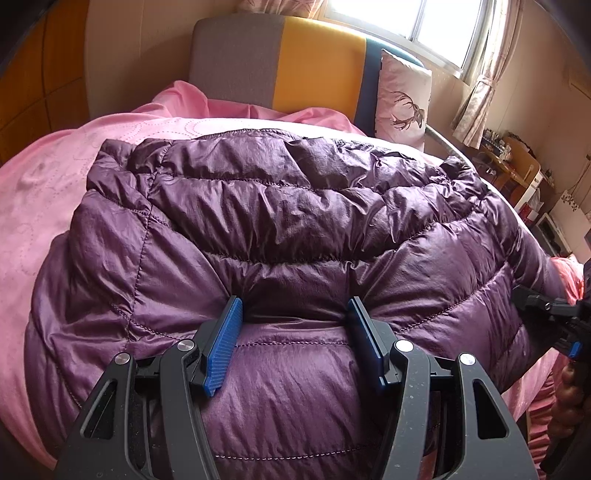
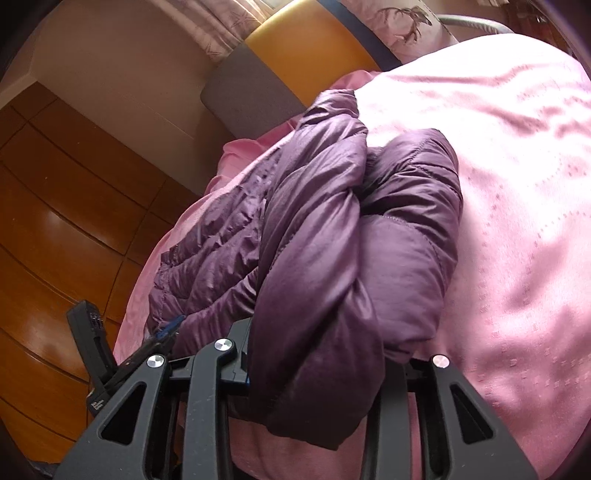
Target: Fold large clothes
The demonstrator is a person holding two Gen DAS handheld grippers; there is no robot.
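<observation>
Purple quilted down jacket spread across pink bedsheet on bed, collar end toward striped grey, yellow and blue headboard. Left hand-held gripper at near edge of jacket, blue-padded fingers set wide apart, pressed into a puffed quilted panel bulging between them, not clamped on it. Right hand-held gripper seen at jacket's right border in left wrist view. In right wrist view, thick bundled fold of jacket draped over right hand-held gripper, fingertips buried under fabric; spread of its jaws cannot be told. Left hand-held gripper visible at lower left, touching jacket edge. Deer-print pillow propped against headboard, window with curtain behind. Wooden wardrobe beside bed.
</observation>
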